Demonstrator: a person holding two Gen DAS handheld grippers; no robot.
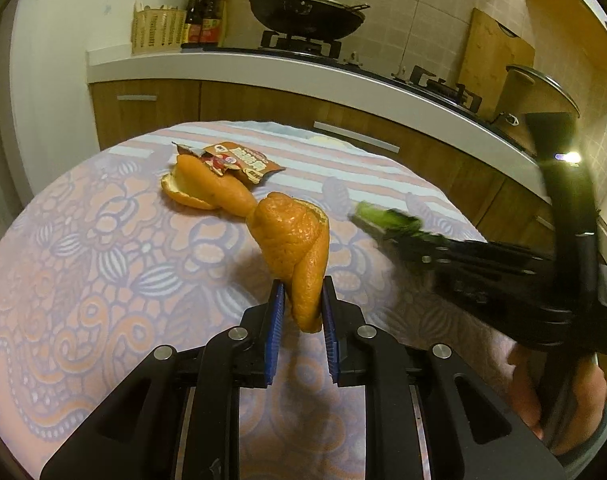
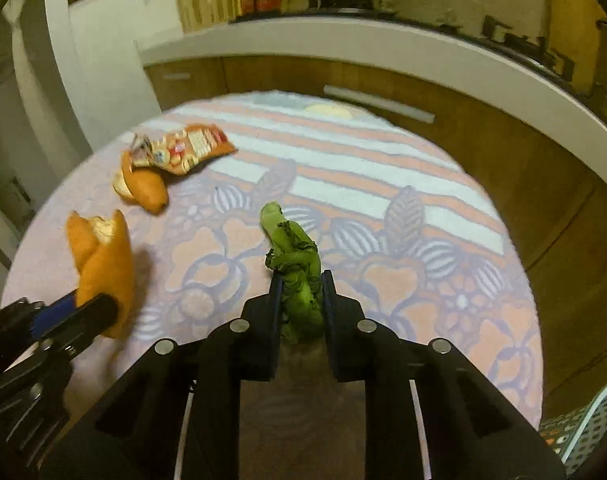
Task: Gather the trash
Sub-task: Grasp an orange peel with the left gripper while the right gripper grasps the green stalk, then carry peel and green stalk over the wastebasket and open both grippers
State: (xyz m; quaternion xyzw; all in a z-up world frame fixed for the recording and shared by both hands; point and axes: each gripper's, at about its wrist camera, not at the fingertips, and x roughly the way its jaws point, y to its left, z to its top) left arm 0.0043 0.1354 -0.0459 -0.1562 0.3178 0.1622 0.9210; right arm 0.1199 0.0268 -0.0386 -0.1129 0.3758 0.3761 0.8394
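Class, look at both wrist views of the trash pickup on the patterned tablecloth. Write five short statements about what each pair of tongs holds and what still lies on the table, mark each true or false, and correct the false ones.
1. The left tongs grip a piece of orange peel. True.
2. The right tongs are empty. False: they are shut on a green vegetable scrap.
3. A snack wrapper lies on the tablecloth. True.
4. The second orange peel lies far from the wrapper. False: it touches it.
5. A wok sits on the table. False: it sits on the stove behind.
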